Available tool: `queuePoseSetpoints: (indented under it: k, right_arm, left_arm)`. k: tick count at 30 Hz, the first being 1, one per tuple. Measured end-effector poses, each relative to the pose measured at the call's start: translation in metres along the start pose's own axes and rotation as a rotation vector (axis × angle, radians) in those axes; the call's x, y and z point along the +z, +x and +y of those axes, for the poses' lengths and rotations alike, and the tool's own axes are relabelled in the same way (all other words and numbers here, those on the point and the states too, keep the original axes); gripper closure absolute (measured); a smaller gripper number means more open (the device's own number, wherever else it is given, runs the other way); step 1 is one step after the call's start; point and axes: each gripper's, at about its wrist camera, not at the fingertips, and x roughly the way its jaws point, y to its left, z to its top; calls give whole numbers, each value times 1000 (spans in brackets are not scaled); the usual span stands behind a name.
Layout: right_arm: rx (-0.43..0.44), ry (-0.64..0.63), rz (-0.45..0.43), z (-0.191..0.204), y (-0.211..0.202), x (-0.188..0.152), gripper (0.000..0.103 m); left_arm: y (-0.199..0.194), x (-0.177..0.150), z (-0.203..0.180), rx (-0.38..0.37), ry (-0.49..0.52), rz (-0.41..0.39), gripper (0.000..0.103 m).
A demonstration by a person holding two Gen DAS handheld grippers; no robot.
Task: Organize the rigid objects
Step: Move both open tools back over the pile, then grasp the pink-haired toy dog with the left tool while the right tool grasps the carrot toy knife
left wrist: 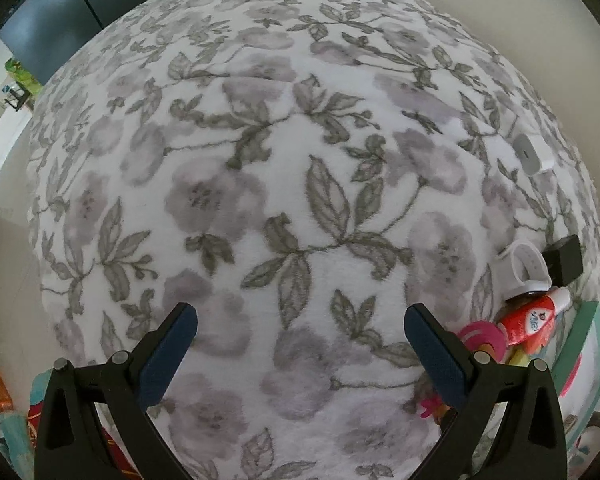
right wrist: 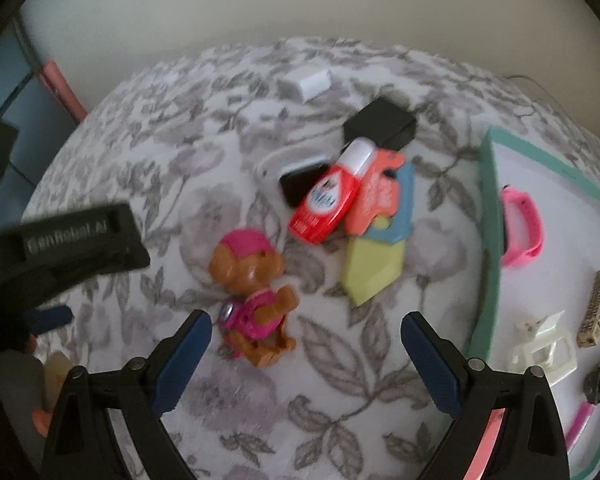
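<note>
We've got the toy pup [right wrist: 252, 300] lying on the floral blanket [right wrist: 172, 152], just ahead of the right gripper [right wrist: 306, 344], whose tongs stand wide apart with nothing between them. At one o'clock from the pup sits the unsorted heap: red bottle [right wrist: 328, 200], yellow block [right wrist: 370, 270], black box [right wrist: 380, 126], and a white case [right wrist: 306, 82] further off at twelve. We judge the job partly done: the teal-rimmed tray [right wrist: 490, 208] at three o'clock already holds a pink band [right wrist: 522, 228] and a white clip [right wrist: 544, 346]. The left gripper [left wrist: 300, 340] is spread too, over bare blanket. The tray's far side is cut off, and motion blur smears the bottle's label.
</note>
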Motion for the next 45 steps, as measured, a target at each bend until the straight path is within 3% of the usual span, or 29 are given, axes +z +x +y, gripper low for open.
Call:
queuePoseSetpoints:
  k: [6,13,18,24,31,39,41,45]
  right_arm:
    - [-13,138,-52,-37,-10,9,6]
    - [-47,202,-127,-56,-27,17,20]
    - [-86,230,-147,-65,-32,18,25]
    - [-108,294,-185,-81,-41,17,27]
    - [-116,315,-186,-86,-42,16,30]
    - [-118,321,-185,-86,-42,15,30]
    - [-119,318,-187,-86,-43,15,30]
    - [-126,301,-184,-83,-41,17,30]
  left_arm:
    - [-3,-7,-22,-53,88,3,0]
    - [-13,-16,-55,-142,214,2,0]
    - [-8,-19,-60,-216,211,47,0]
    - [-3,-23,-67,-207,244,68,0]
    - [-1,-40,-92,-186,376,54,0]
    - [9,-56,-109,-172,423,86,0]
    - [12,-59,-115,-182,414,93,3]
    - [14,-62,-111,-198,418,94,21]
